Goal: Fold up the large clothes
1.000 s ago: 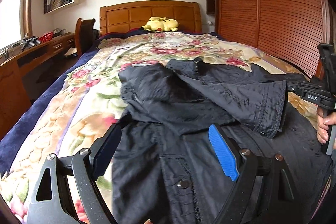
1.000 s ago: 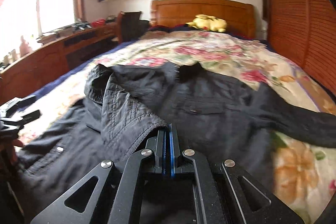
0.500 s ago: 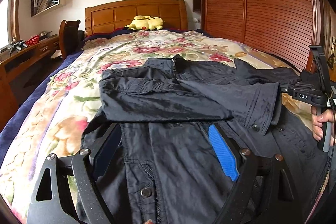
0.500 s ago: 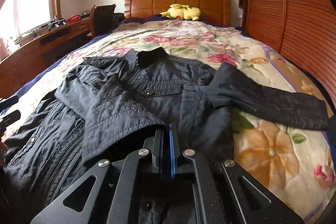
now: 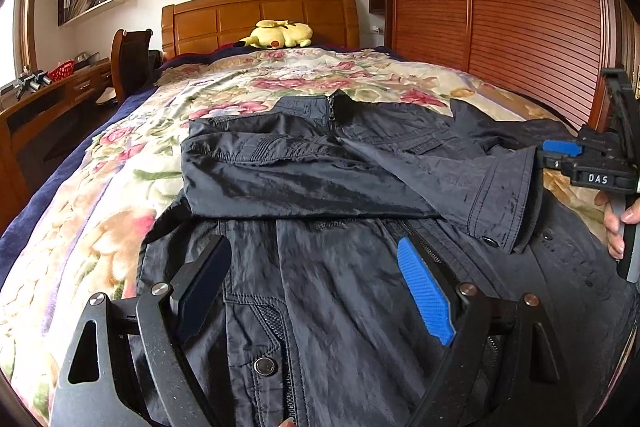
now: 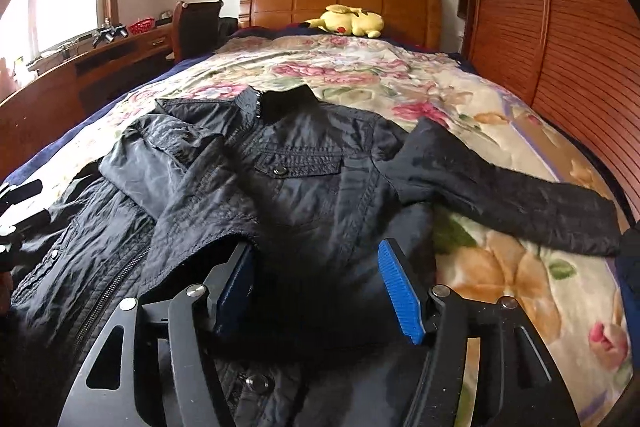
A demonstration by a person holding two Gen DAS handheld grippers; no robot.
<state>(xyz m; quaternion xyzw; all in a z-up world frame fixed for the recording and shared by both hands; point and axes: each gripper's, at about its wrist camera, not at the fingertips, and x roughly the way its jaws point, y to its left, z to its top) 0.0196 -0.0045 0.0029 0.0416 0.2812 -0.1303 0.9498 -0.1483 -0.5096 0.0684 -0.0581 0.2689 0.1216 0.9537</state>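
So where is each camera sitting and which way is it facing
Left wrist: on the left gripper, low over the jacket, facing the headboard; shows its own open fingers, plus the right gripper and a hand at the right edge.
Right wrist: on the right gripper, fingers opening beside the folded sleeve, facing the headboard; the left gripper shows at the left edge.
Shared: jacket, bed, plush.

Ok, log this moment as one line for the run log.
step: sleeve fold | dark nylon jacket: one sleeve across chest, on floral bedspread | right gripper: opening, cuff released | left gripper: open, empty
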